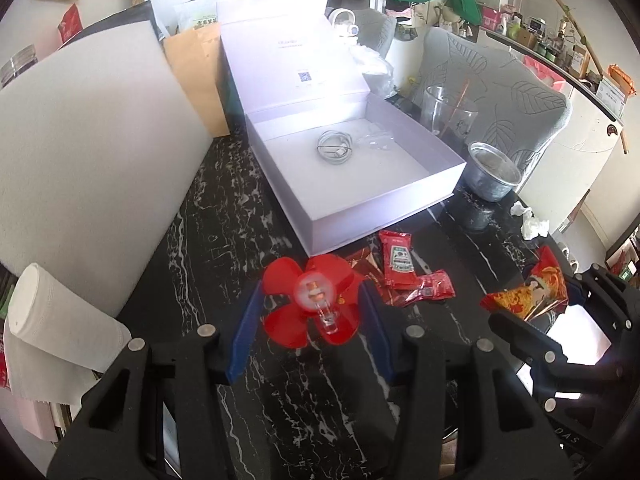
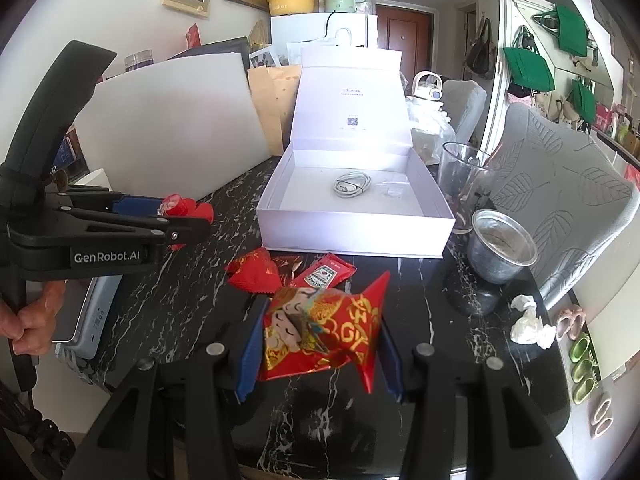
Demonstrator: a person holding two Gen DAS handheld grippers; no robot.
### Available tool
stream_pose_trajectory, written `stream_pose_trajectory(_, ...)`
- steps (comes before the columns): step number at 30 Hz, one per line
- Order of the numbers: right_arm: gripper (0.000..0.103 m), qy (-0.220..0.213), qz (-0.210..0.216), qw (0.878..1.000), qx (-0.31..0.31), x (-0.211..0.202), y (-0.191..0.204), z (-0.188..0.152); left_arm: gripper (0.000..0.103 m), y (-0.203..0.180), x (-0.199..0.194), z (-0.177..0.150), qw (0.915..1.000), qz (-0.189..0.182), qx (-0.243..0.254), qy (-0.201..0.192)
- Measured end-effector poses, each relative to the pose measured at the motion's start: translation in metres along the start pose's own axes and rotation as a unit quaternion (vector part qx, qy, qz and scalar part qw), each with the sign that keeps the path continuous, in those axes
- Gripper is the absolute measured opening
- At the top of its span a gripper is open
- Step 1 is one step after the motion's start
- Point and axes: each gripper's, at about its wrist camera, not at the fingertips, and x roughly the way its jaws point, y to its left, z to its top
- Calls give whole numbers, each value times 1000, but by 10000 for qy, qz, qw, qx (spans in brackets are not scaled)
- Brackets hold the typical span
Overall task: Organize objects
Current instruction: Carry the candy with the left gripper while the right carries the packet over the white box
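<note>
two tongs, left clamping glossy red petal-shaped fan, right pinching crinkled foil packet

Black marble table, grey leaf-patterned chair, brown door

The left gripper holds a red flower toy between its blue fingers, up above the black table. Behind it sits an open white box with a rolled-up cable inside. Red ketchup packets lie just in front of the box, and the right gripper holds a red and gold packet.
</note>
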Motion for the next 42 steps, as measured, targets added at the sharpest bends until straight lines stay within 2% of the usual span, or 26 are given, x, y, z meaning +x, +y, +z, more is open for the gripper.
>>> stream_pose_trajectory(16, 51, -124, -24, 9999, -31, 8, -19, 32, 48, -14, 10, 34, 9996, -118, 264, 37)
stream_pose_trajectory(42, 51, -109, 27, 9994, -339, 66, -49, 93, 48, -23, 62, 102, 9975, -270, 621, 188)
